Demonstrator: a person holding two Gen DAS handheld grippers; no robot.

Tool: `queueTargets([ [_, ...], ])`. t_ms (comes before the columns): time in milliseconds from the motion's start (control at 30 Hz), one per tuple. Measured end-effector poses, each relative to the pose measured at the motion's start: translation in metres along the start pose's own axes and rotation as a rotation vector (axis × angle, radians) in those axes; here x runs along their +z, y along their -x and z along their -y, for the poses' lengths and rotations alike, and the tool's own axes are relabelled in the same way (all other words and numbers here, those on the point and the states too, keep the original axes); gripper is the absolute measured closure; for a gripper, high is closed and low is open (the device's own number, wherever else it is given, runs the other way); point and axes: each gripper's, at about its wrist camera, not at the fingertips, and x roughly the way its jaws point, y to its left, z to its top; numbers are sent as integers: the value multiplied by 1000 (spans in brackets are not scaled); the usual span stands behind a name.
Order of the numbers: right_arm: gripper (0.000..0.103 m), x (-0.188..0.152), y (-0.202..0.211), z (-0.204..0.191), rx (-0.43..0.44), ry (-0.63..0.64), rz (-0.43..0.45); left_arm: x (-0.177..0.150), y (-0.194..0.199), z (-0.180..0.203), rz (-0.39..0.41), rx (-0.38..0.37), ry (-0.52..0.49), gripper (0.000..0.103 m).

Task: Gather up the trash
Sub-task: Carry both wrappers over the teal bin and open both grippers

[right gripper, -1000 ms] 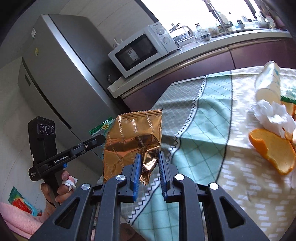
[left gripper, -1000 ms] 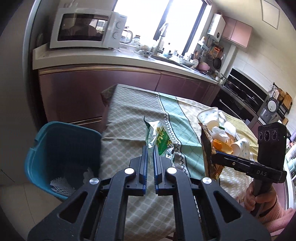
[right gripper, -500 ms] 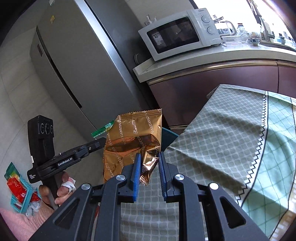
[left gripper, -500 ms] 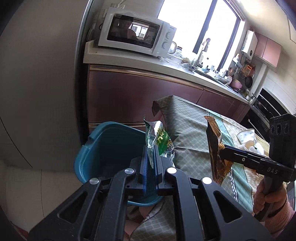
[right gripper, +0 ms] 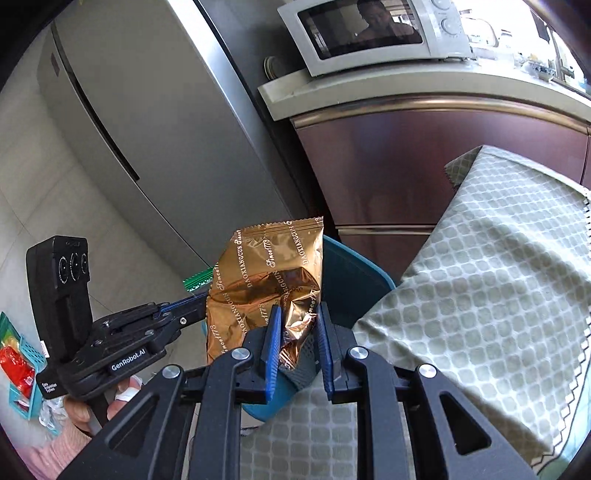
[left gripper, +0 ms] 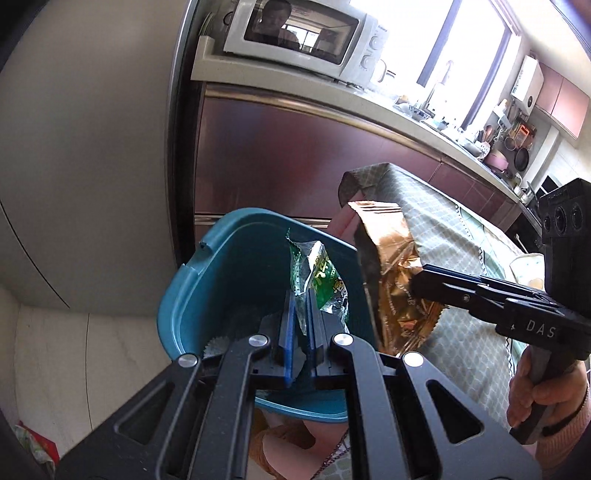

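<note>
My left claw is clamped on the crinkled green snack wrapper, which stands upright directly over the mouth of the teal plastic bin. My right claw pinches the shiny bronze foil packet nearer the bin's table-side rim (still short of the opening, I judge), so left drops first.

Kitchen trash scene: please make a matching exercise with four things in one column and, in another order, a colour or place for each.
Things:
1. green wrapper
2. gold wrapper
3. bin
4. microwave

Descriptions:
a. teal, on the floor beside the table
b. white, on the counter
c. clamped in the left gripper
d. clamped in the right gripper

Pairs: 1-c, 2-d, 3-a, 4-b
</note>
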Motion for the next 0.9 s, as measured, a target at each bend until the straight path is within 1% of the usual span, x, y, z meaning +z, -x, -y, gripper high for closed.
queueTargets([
  [267,84,-1,-20,2,-16,-21,-44,-2,-27,1,-38,28,2,95],
  [533,83,5,-32,-3,-19,-38,-74,-7,-39,3,-59,37,4,95],
  [700,80,11,-38,-7,-19,-49,-76,-6,-51,4,-77,46,9,94],
  [767,78,11,-37,-9,-18,-50,-70,-6,-56,4,-87,45,12,90],
  [833,76,8,-33,-8,-13,-56,-61,-7,-60,4,-94,53,15,77],
  [900,75,5,-28,-9,-4,-61,-51,-7,-63,6,-95,63,12,73],
])
